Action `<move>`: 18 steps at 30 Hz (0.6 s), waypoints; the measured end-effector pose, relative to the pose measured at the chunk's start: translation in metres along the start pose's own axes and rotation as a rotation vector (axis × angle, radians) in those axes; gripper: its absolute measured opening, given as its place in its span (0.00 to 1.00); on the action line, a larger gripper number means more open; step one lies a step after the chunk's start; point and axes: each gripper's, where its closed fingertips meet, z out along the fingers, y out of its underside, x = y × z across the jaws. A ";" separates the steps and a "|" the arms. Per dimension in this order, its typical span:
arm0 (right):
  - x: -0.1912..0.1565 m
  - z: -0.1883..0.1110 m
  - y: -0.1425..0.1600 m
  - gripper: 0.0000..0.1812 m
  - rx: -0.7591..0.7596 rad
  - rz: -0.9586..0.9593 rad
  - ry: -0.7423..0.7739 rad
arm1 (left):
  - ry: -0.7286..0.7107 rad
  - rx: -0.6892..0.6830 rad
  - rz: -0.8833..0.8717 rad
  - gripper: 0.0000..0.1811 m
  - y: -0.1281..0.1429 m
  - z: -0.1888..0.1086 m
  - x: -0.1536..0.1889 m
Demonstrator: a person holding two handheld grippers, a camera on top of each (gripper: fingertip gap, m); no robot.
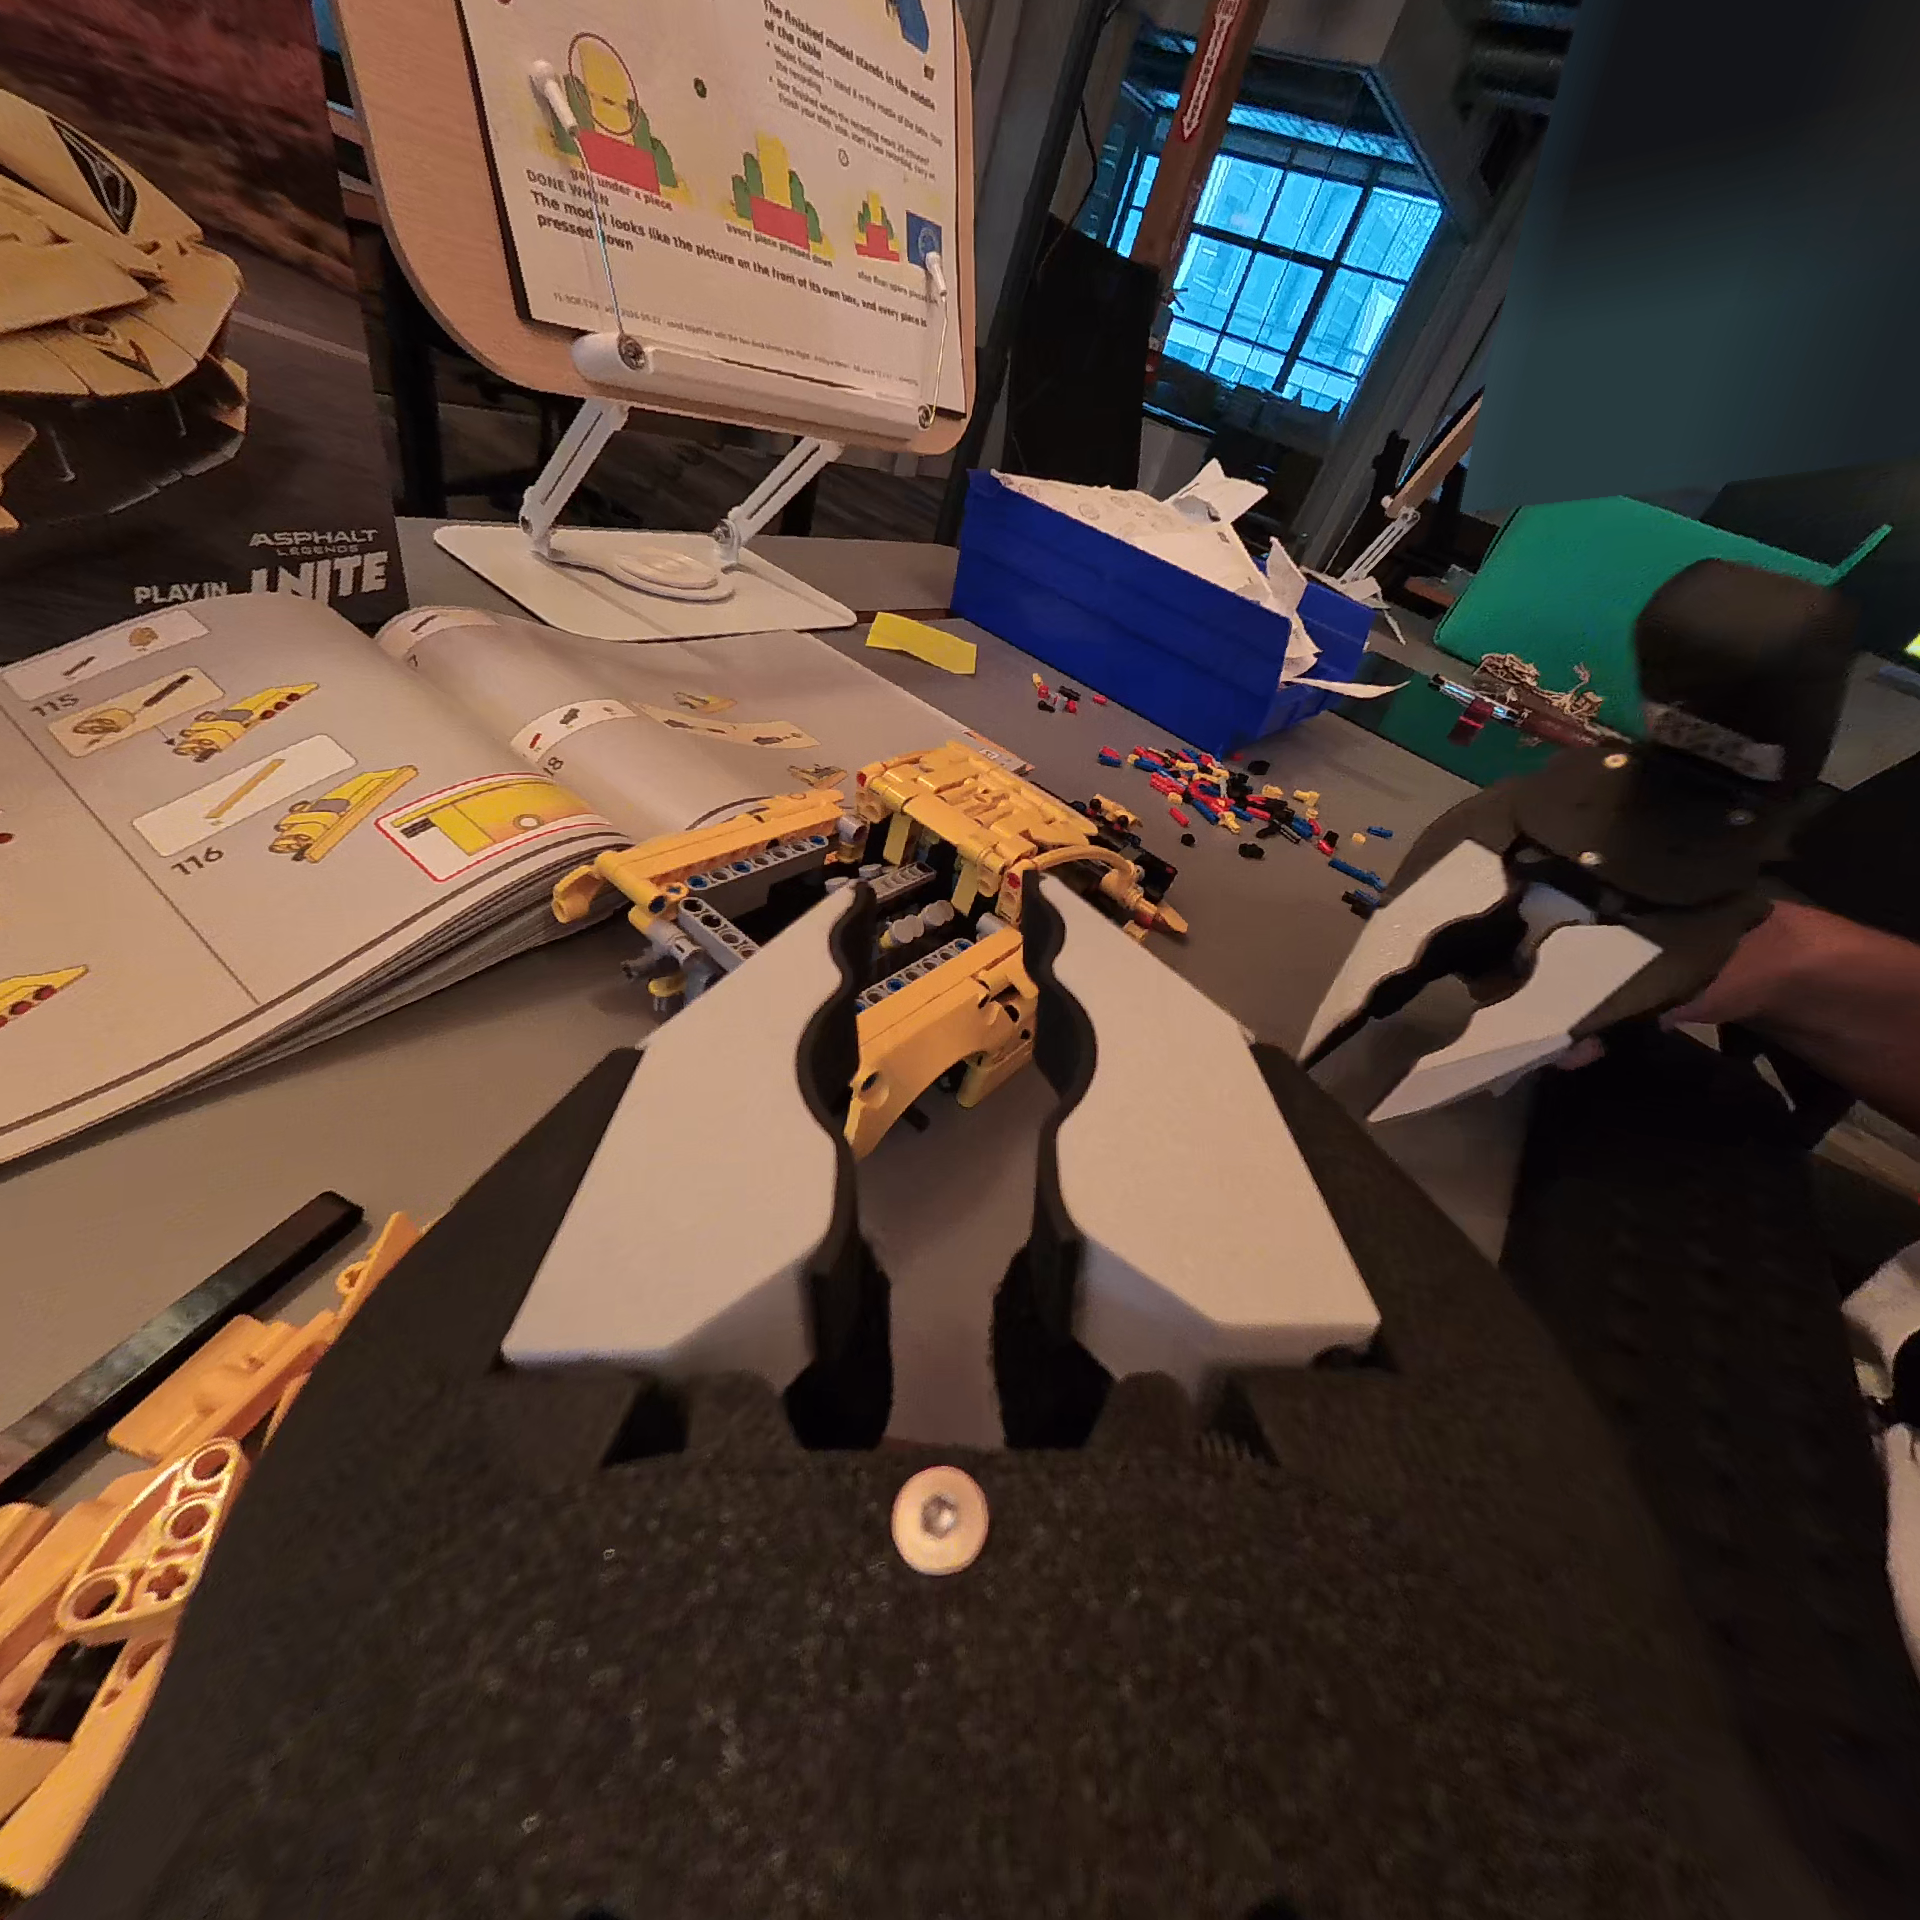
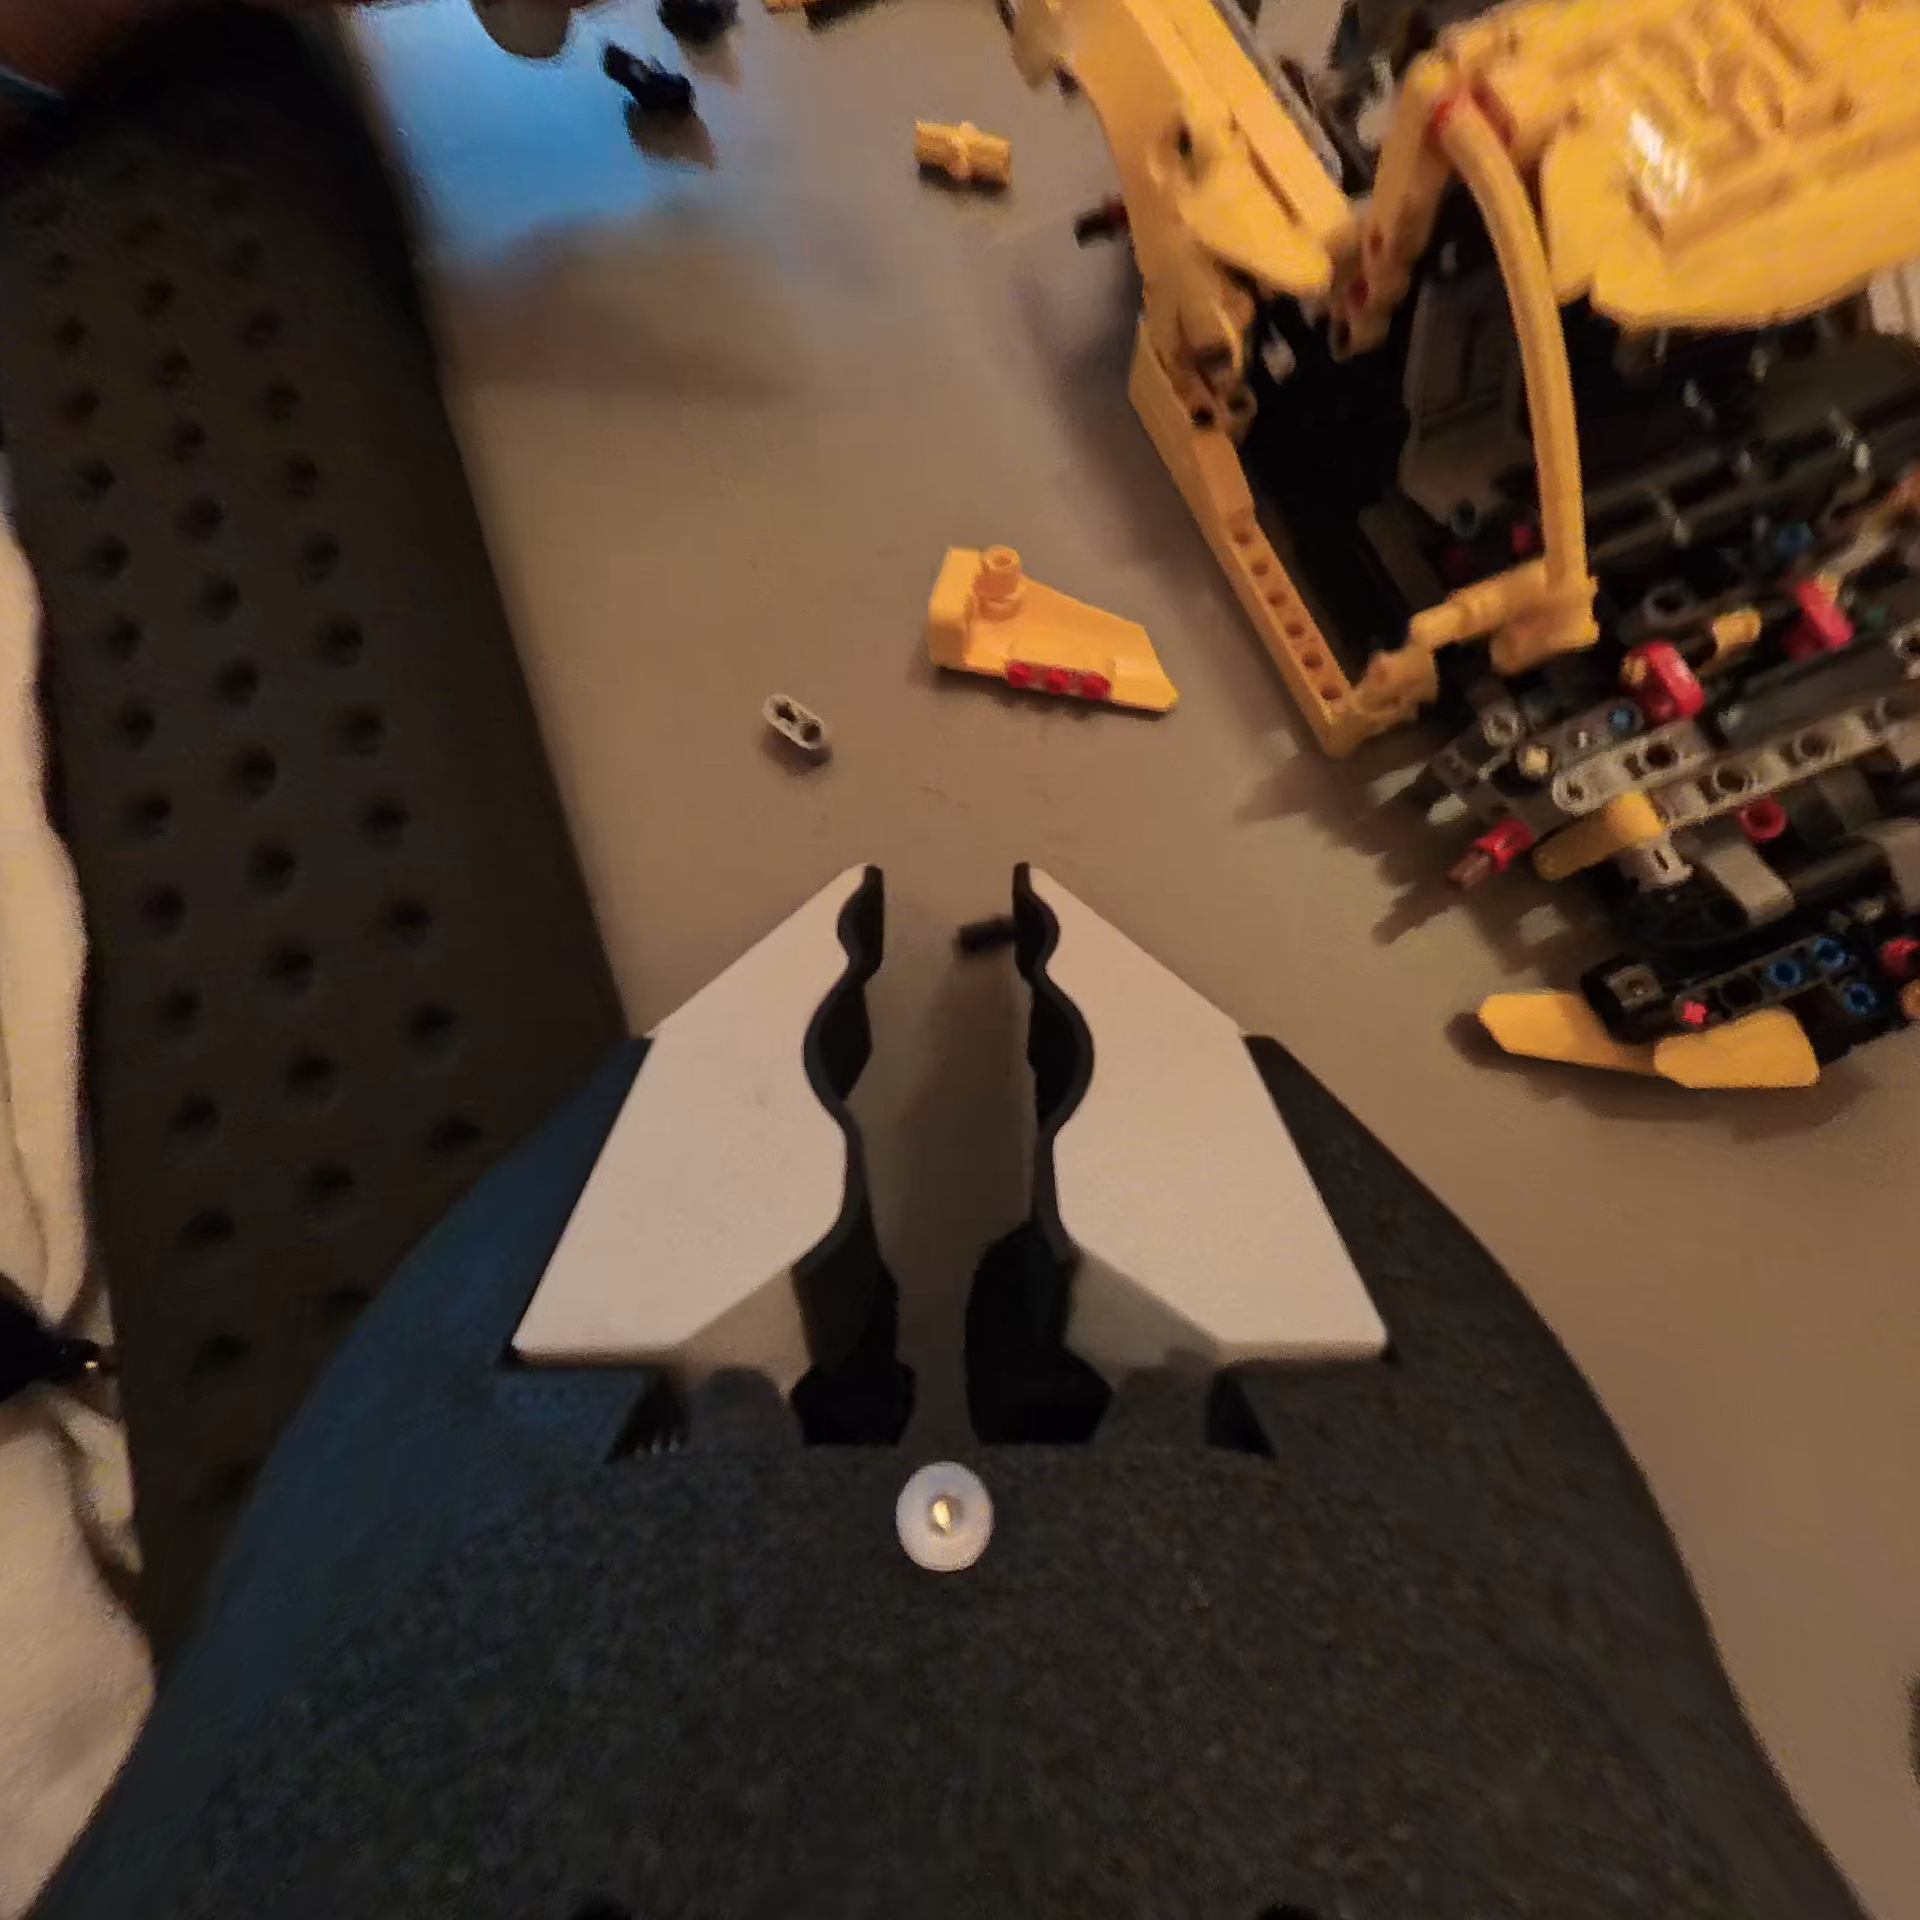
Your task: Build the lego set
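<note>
Left wrist view, items by size, placed relative to the fingers.

1. Grey table (image 1: 436, 1122): under both tools.
2. Instruction booklet (image 1: 312, 831): open, flat, well left of the left gripper's tips.
3. Yellow car model (image 1: 935, 862): partly built, just beyond and between the tips of the left gripper (image 1: 940, 904). Fingers parted by a moderate gap, holding nothing; whether they touch the model cannot be told.
4. Blue bin (image 1: 1132, 613): beyond the model, right of the fingers, with crumpled paper in it.
5. Right gripper (image 1: 1382, 1049): to the right, tilted down at the table, a hand behind it.
6. Loose pins (image 1: 1226, 790): scattered red, blue, black, between model and bin.

Right wrist view:
7. Right gripper (image 2: 948, 883): fingers released to a narrow gap, empty.
8. Yellow wedge sub-assembly (image 2: 1049, 639): ahead of the tips, slightly right, apart from the model (image 2: 1558, 468).
9. Small grey link (image 2: 798, 724): ahead, slightly left.
10. Small black pin (image 2: 982, 932): on the table, right at the tips.

Handling note: likely a pick-up of the next piece. Approach low, centre the piece between the pads, close gently; steady the model with the left tool before pressing anything on.
</note>
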 end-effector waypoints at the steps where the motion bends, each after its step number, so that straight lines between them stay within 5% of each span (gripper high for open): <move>1: -0.005 -0.001 -0.007 0.13 0.026 -0.030 -0.005 | -0.001 -0.005 0.002 0.15 0.001 0.001 0.000; 18: -0.028 0.039 -0.017 0.04 -0.019 -0.287 -0.085 | 0.020 -0.144 0.128 0.15 0.028 0.012 0.016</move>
